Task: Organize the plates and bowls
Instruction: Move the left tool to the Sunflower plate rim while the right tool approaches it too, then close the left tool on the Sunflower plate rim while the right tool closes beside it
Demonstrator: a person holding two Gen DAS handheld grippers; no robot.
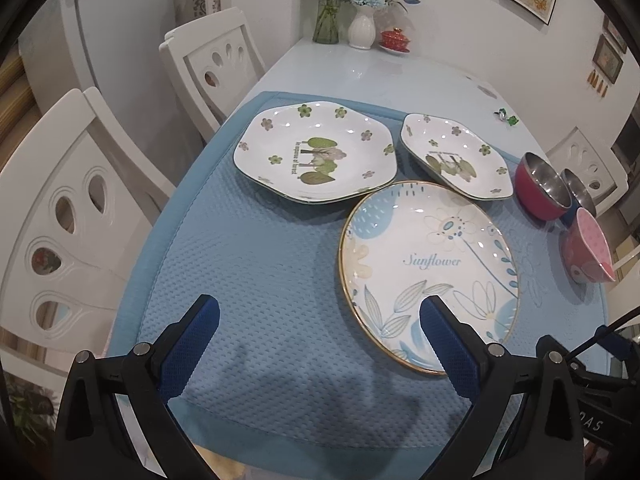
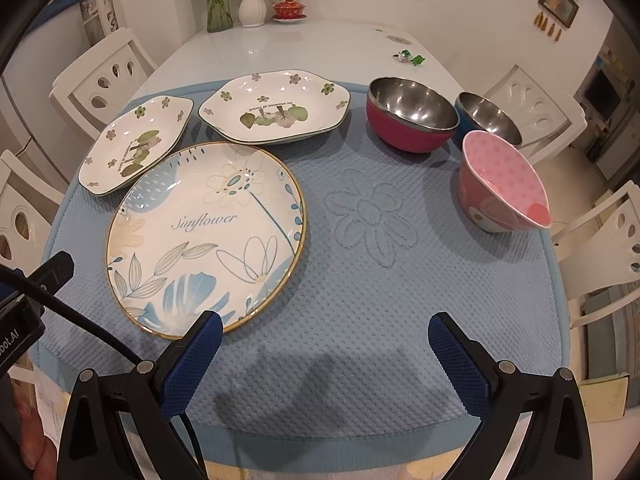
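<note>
Right wrist view showed my right tongs (image 2: pixel 325 336) and left tongs (image 1: pixel 320 320) spread wide and empty above the blue mat (image 2: pixel 360 280), where the Sunflower plate (image 2: pixel 206 236) overlapped a hexagonal plate (image 2: pixel 132 146), so lifting carelessly risked chipping.

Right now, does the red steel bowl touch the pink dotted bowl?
Apart. The right wrist view shows blue mat between the red steel bowl and the pink dotted bowl.
</note>
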